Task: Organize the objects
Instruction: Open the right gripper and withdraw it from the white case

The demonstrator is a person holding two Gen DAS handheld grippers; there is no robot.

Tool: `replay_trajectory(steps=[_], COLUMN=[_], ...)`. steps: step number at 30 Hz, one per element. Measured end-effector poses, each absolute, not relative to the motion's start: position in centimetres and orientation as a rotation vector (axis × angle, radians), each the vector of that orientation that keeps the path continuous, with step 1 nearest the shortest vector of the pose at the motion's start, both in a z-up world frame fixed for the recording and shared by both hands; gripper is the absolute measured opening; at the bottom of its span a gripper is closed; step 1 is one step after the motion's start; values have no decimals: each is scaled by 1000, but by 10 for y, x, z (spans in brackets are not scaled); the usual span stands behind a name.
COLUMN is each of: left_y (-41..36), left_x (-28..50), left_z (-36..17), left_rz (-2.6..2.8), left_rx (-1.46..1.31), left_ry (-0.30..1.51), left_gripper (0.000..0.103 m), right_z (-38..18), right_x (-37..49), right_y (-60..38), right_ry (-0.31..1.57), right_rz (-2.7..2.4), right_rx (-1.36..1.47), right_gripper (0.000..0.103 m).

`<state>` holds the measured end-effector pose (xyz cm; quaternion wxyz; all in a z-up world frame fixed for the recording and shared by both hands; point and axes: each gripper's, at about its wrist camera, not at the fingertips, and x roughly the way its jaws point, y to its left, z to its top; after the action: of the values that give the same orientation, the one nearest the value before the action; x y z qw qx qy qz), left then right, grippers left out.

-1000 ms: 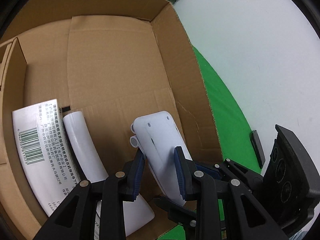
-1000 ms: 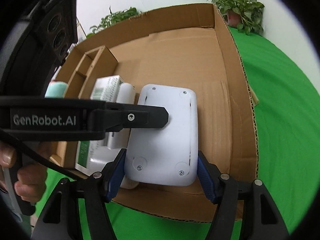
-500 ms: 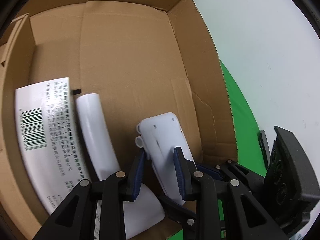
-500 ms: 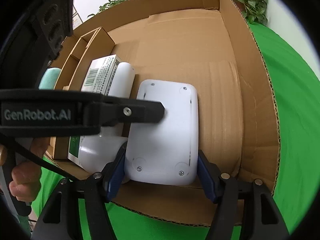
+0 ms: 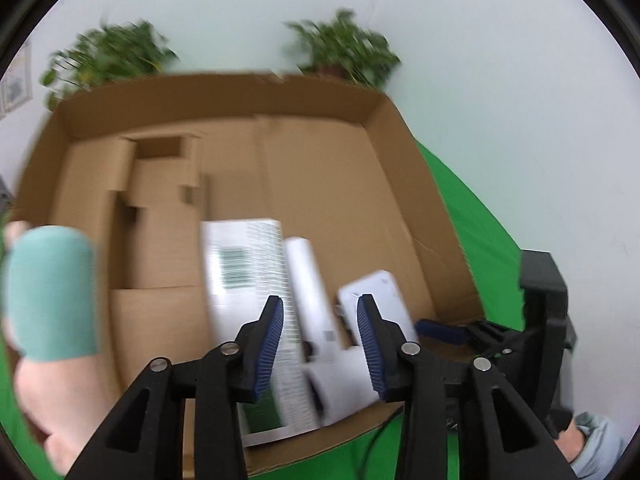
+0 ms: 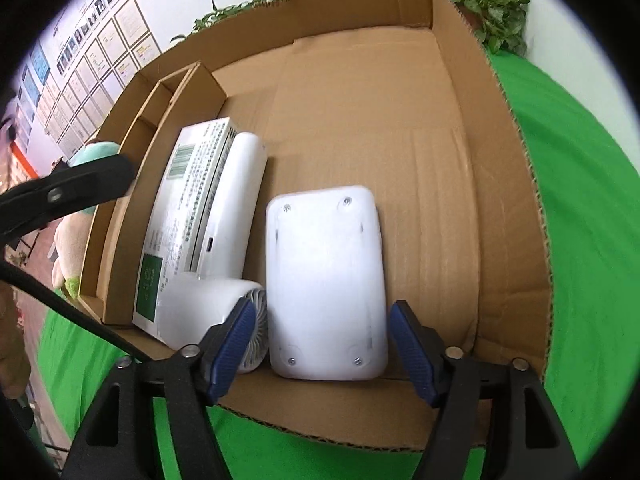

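A white flat device (image 6: 326,284) lies in the cardboard box (image 6: 512,184), underside up, near the front wall; it also shows in the left wrist view (image 5: 378,300). Beside it lie a white handheld fan (image 6: 228,240) and a white printed carton (image 6: 180,216). My right gripper (image 6: 322,348) is open, its jaws on either side of the device's near end with gaps. My left gripper (image 5: 320,344) is open and empty, raised above the fan (image 5: 312,292) and carton (image 5: 240,280). The left view is blurred.
A cardboard divider (image 6: 160,120) forms narrow compartments along the box's left side. A plush toy with a teal top (image 5: 48,288) sits outside the box on the left. Green cloth (image 6: 580,200) covers the table. Potted plants (image 5: 344,48) stand behind the box.
My left gripper let go of the white device, opened, and pulled back and to the left. My right gripper opened off the device, which now rests on the box floor.
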<state>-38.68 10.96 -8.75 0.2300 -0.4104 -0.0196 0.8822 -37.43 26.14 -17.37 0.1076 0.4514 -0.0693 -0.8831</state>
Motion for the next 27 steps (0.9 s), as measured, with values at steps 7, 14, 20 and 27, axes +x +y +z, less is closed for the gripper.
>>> replay_trajectory(steps=[7, 14, 20, 27], left_y=[38, 9, 16, 32], left_x=[-349, -311, -316, -326], left_z=[-59, -84, -126, -149], left_rz=[2695, 2902, 2968, 3022], left_rx=[-932, -833, -823, -768], left_ry=[-44, 64, 96, 174], left_gripper=[80, 95, 96, 102], right_z=[-136, -144, -150, -160], right_x=[-350, -332, -321, -310], right_y=[244, 225, 211, 196], right_ry=[-114, -128, -71, 9], right_rz=[-2723, -2913, -3000, -3003], right_rx=[1048, 813, 753, 736], right_gripper=[102, 102, 102, 102])
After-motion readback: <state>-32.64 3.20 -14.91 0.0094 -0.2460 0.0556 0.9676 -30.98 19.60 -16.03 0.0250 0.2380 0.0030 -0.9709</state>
